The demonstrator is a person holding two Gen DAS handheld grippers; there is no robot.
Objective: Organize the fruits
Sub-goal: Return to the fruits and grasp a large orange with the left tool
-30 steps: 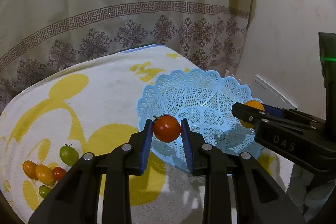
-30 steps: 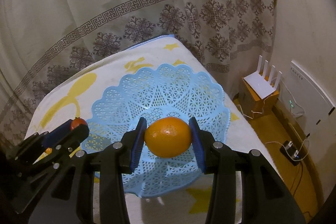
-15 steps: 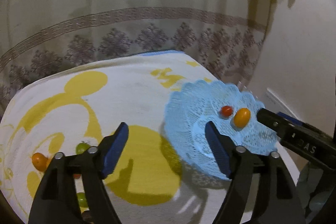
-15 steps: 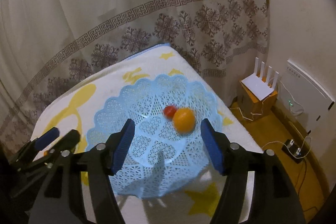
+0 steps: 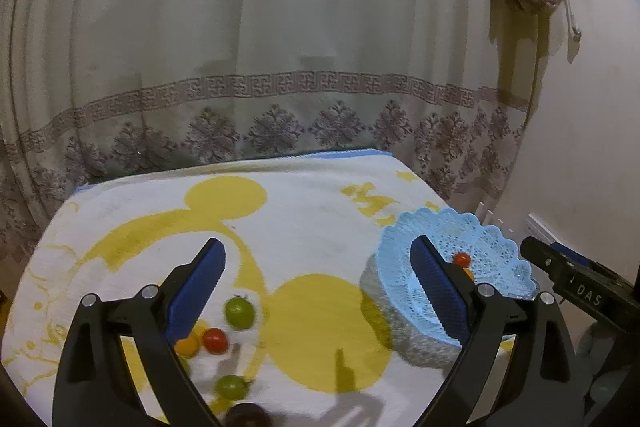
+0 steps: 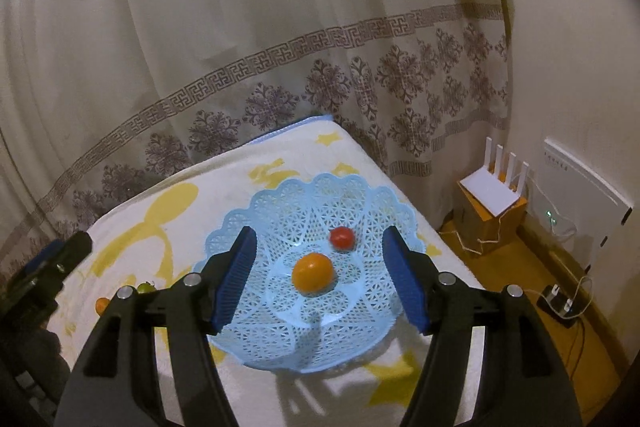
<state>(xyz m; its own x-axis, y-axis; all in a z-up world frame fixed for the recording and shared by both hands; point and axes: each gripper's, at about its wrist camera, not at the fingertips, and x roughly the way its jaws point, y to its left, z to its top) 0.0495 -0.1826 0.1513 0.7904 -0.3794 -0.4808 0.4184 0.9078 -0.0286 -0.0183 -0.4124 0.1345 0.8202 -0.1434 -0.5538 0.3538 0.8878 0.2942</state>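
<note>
A light blue lattice basket (image 6: 360,195) sits on the right of the cloth-covered table; it also shows in the left wrist view (image 5: 496,239). An orange fruit (image 6: 313,271) and a red tomato (image 6: 342,237) lie inside it. My right gripper (image 6: 318,277) is open and empty above the basket. My left gripper (image 5: 316,287) is open and empty above the cloth, left of the basket. Below it lie a green tomato (image 5: 239,311), a red tomato (image 5: 215,340), a yellow one (image 5: 188,345) and another green one (image 5: 231,386).
A white cloth with yellow print (image 5: 304,219) covers the table. A patterned curtain (image 5: 280,107) hangs behind it. A white router on a box (image 6: 494,193) and cables stand on the floor to the right. A dark round object (image 5: 246,415) sits at the cloth's near edge.
Both grippers opened and let go: the red tomato and the orange fruit now lie in the basket. Both grippers rose and pulled back; the left one swung left toward the loose tomatoes.
</note>
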